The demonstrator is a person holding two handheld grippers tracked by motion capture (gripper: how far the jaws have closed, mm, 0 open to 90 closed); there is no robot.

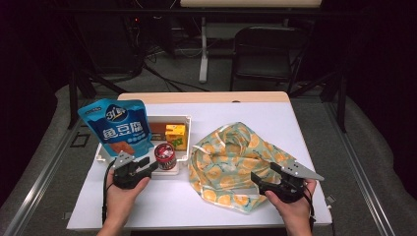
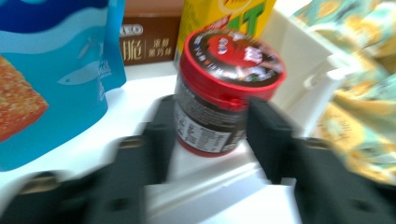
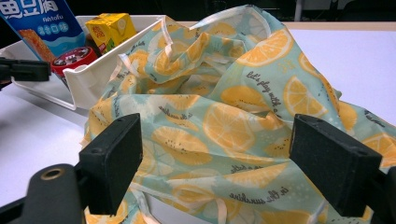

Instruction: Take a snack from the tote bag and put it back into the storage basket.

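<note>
Now | left gripper (image 2: 210, 135) jaws flank red-lidded jar (image 2: 224, 88), not clamped | squeeze below lid, lift straight | right gripper (image 3: 215, 163) wide before bag (image 3: 243, 112)

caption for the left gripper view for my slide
Left claw, jaws either side of a red-lidded jar in a white bin, beside a blue snack pouch.

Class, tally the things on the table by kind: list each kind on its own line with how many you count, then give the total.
Snack pouches: 1, the blue pouch
Drink cartons: 1, the yellow carton
Brown boxes: 1, the brown box
Jars: 1, the red-lidded jar
Trays: 1, the white tray
Cloth bags: 1, the orange-print bag
Total: 6
</note>
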